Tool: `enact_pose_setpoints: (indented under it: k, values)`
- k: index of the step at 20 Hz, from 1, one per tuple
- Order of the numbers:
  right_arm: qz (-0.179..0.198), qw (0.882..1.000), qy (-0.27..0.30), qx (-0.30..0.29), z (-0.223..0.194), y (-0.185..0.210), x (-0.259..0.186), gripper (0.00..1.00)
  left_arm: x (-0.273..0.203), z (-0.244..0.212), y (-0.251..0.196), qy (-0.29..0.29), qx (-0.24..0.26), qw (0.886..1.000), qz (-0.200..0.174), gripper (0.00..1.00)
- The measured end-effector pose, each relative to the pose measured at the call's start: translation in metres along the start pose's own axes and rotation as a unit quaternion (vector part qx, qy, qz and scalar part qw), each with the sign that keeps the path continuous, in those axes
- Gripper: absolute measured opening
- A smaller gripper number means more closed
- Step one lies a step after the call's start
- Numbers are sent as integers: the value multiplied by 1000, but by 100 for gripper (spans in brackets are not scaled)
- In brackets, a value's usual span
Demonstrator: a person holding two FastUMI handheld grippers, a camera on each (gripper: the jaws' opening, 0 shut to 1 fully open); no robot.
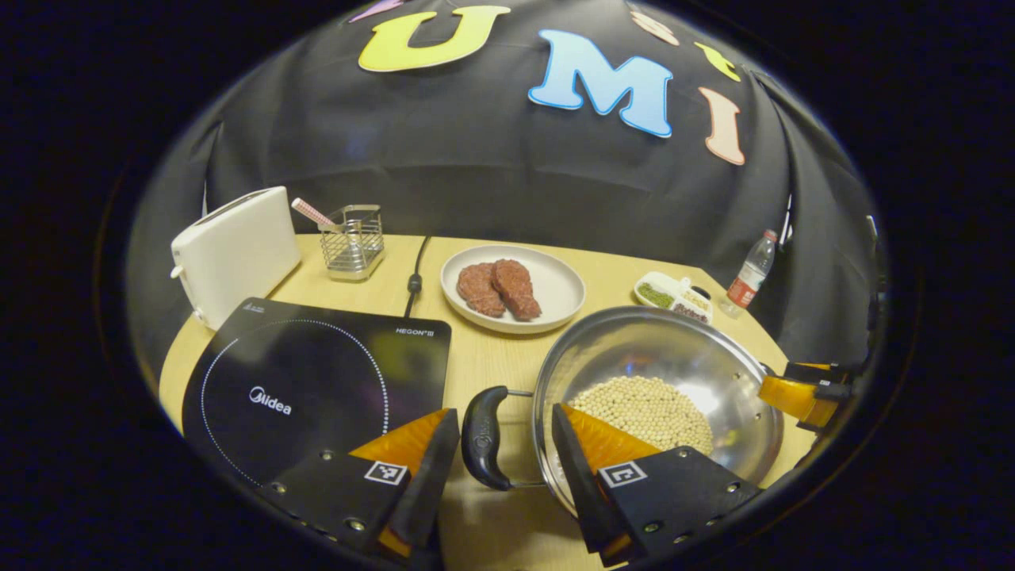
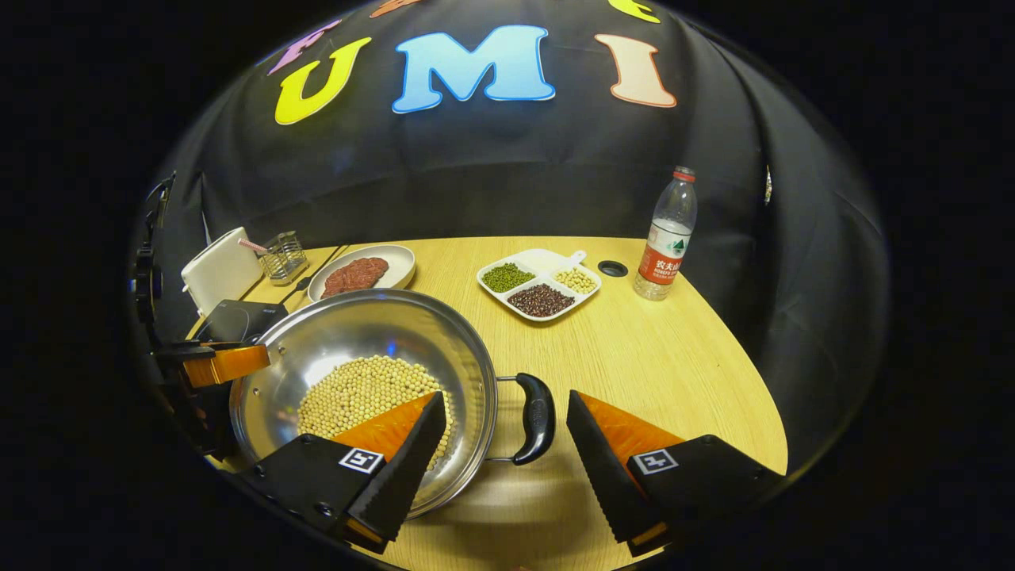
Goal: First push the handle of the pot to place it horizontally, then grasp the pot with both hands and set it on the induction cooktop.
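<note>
We find the left gripper [image 1: 505, 468] spread wide, its fingers on either side of one black handle [image 1: 484, 436] of the pot [image 1: 658, 396], neither pressing it. The right gripper [image 2: 503, 452] is likewise spread wide around the opposite handle [image 2: 535, 418], without contact. The pot, holding pale beans [image 2: 361, 392], sits on the table [image 2: 674, 373] just beside the cooktop [image 1: 309, 388]. Behind lie a plate of meat [image 1: 511, 287], a toaster [image 1: 234, 254] and a bottle [image 2: 666, 234].

The pale wooden surface [image 2: 674, 357] carries a steel pot of beans [image 1: 698, 373], a black induction cooktop [image 1: 309, 381], a white toaster [image 1: 234, 254], a wire caddy [image 1: 353, 242], a white plate of meat [image 1: 555, 289], a divided dish [image 2: 539, 289] and a plastic bottle [image 2: 666, 238].
</note>
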State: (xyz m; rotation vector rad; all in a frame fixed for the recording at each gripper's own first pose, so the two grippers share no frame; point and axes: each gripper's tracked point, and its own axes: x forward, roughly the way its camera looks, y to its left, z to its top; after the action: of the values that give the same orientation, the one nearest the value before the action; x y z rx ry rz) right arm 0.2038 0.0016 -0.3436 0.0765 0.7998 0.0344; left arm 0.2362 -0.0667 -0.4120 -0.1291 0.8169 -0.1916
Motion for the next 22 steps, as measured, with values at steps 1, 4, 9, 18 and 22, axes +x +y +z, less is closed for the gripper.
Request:
enact_pose_setpoints:
  k: [1,4,9,18,22]
  values:
    - [-1,1000,2,-1,-1,0,2,98,1,2,-1,-1,4,1000,0,73]
    - [-3,1000,10,1,-5,0,8,98,5,-1,-3,8,15,1000,-4,72]
    - [-4,1000,21,10,-8,1,17,98,12,-2,-6,10,20,1000,-2,72]
    - [-18,999,41,26,-16,-10,24,94,19,-10,-8,25,24,999,1,82]
    - [-17,998,48,38,-18,-9,25,72,22,-13,-5,29,26,999,11,71]
